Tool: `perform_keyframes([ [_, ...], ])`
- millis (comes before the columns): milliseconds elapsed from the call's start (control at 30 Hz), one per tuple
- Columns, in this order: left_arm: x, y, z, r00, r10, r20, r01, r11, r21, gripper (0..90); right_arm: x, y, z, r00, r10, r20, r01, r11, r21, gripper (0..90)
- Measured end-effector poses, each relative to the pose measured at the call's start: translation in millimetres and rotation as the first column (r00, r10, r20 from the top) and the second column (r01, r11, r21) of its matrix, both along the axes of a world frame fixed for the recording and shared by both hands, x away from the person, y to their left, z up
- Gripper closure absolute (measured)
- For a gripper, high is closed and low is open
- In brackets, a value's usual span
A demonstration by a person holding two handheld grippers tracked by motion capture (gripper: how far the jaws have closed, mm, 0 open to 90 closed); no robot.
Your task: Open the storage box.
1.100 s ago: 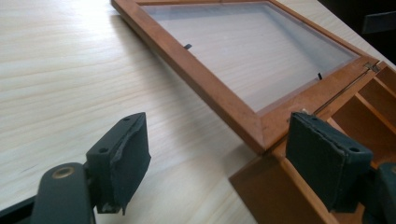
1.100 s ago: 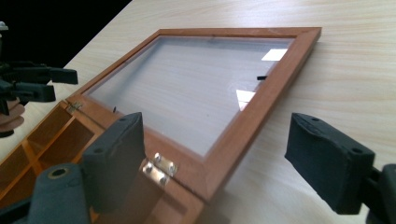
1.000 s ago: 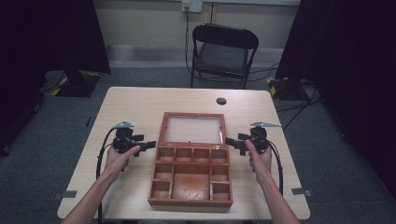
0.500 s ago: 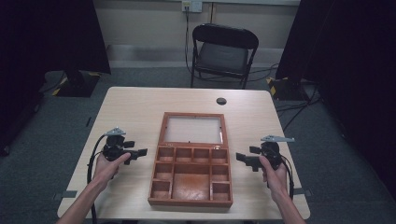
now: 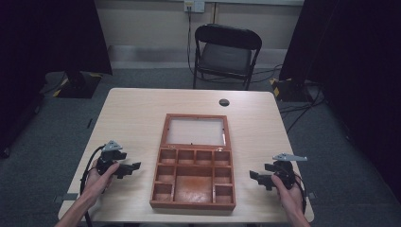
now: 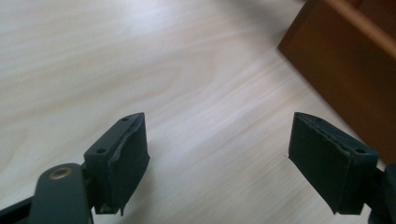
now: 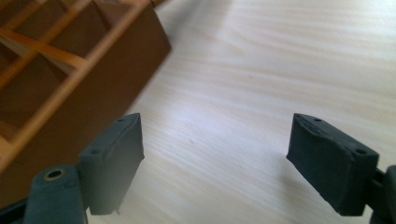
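A brown wooden box (image 5: pixel 193 190) with several compartments lies in the middle of the table, its glass-paned lid (image 5: pixel 195 131) folded back flat behind it. To the left of the box my left gripper (image 5: pixel 135 166) hovers low over bare tabletop, jaws open and pointing toward it. In the left gripper view the left gripper (image 6: pixel 217 140) holds nothing, and the box's side wall (image 6: pixel 355 70) is at upper right. My right gripper (image 5: pixel 255 177) is to the right of the box, open, pointing at it. In the right gripper view the right gripper (image 7: pixel 215 140) is open, with the box (image 7: pixel 70 79) at upper left.
A small black round disc (image 5: pixel 224 102) sits on the light wooden table (image 5: pixel 132 113) near its far edge. A black folding chair (image 5: pixel 227 52) stands behind the table. Cables trail on the floor at right. Both hands are close to the table's front edge.
Both hands have pulled outward from the box's sides and back toward the front edge of the table. The box has not moved.
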State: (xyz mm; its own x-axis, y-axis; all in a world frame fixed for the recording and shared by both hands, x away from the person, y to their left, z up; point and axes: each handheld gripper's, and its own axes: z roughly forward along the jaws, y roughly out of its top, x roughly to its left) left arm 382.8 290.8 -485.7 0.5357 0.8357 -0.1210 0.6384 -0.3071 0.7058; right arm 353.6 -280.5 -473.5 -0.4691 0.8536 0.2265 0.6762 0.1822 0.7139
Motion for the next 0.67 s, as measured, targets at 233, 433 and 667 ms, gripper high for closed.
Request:
perform_keyframes([
  [233, -6.3, 6.8, -12.1, 0.9973, 0.043, 0.060, -0.046, 0.9978, 0.048, 18.8, 0.2, -4.9, -13.2, 0.9969, -0.077, 0.019, 0.079, 0.983, -0.165, 15.6],
  [433, -6.2, 3.5, -16.2, 0.9935, 0.056, 0.099, -0.064, 0.9946, 0.082, 14.1, 3.7, -5.4, -22.3, 0.9880, -0.138, 0.068, 0.150, 0.968, -0.203, 11.3],
  [667, -6.0, 3.1, -16.4, 0.9929, 0.065, 0.099, -0.073, 0.9941, 0.080, 13.3, 1.5, -1.1, -26.9, 0.9828, -0.152, 0.104, 0.171, 0.963, -0.210, 6.8],
])
